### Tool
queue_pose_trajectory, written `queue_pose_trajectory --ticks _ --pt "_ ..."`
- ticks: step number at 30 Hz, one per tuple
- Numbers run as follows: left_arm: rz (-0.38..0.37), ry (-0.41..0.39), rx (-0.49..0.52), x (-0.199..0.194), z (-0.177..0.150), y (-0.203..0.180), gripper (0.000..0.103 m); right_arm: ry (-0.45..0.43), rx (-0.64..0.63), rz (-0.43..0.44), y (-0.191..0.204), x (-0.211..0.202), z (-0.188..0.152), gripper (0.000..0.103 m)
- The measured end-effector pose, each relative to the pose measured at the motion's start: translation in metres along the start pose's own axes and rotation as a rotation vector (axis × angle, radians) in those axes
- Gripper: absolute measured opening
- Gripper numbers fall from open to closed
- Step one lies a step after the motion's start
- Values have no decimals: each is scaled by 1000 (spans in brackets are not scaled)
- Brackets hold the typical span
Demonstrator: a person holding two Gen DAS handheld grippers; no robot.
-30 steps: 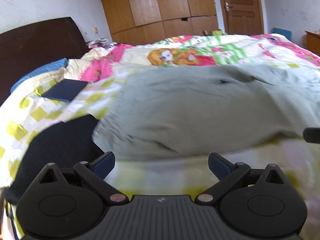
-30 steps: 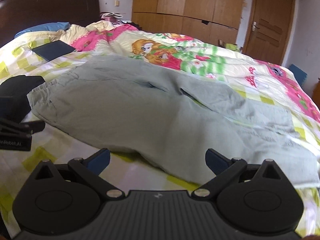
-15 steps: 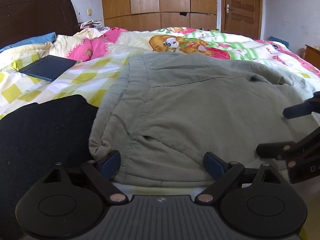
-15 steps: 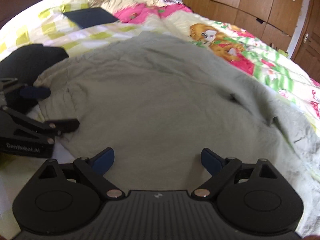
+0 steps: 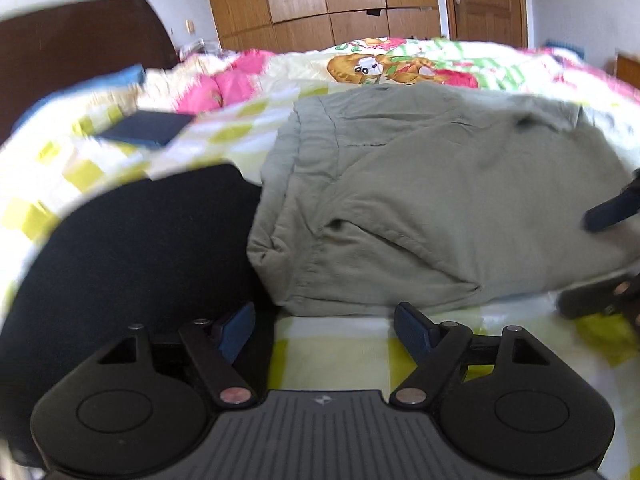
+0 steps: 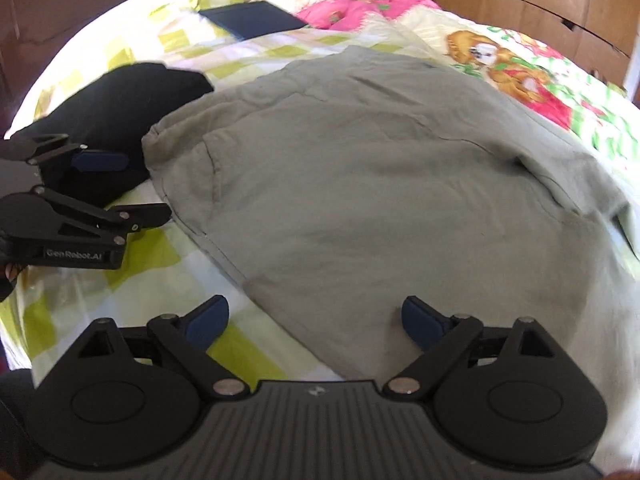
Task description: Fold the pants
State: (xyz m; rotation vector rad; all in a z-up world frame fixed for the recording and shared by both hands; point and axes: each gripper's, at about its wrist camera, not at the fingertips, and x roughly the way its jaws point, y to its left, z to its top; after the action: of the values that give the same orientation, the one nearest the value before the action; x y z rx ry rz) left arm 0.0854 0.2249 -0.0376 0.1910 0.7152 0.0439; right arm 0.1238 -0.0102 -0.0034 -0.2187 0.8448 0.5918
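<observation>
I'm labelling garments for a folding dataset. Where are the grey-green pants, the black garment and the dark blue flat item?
grey-green pants (image 6: 380,184): right wrist view, middle of fabric.
black garment (image 5: 144,248): left wrist view, its centre.
dark blue flat item (image 6: 252,20): right wrist view, top face.

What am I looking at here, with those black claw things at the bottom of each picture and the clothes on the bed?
There is no robot here: a person holds a two-finger gripper in each hand, each with a camera looking along its fingers. One picture is from the left gripper, the other from the right gripper. Both reach toward grey-green pants spread on a bed with a bright patterned quilt. A black garment lies beside the pants at their waist end, and a dark blue flat item lies farther back. Nothing is held: the left jaws are closing with only quilt showing between them, and the right stands open at the pants' near edge.
</observation>
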Motion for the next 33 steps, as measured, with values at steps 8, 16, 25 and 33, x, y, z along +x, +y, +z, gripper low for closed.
queue_pose_trajectory --ticks 8,16,25,33 --pt "-116 -113 54 -15 33 -52 92 -23 385 -371 -128 -103 -77 93" --pt "-251 -67 173 -2 48 -151 92 -103 894 -572 -274 -166 -174 93" --pt "-246 -62 280 -5 68 -217 93 -254 1195 -406 -352 -154 -190 23" --pt "-276 7 266 -10 67 -218 93 -198 1188 -401 -349 -188 -222 1"
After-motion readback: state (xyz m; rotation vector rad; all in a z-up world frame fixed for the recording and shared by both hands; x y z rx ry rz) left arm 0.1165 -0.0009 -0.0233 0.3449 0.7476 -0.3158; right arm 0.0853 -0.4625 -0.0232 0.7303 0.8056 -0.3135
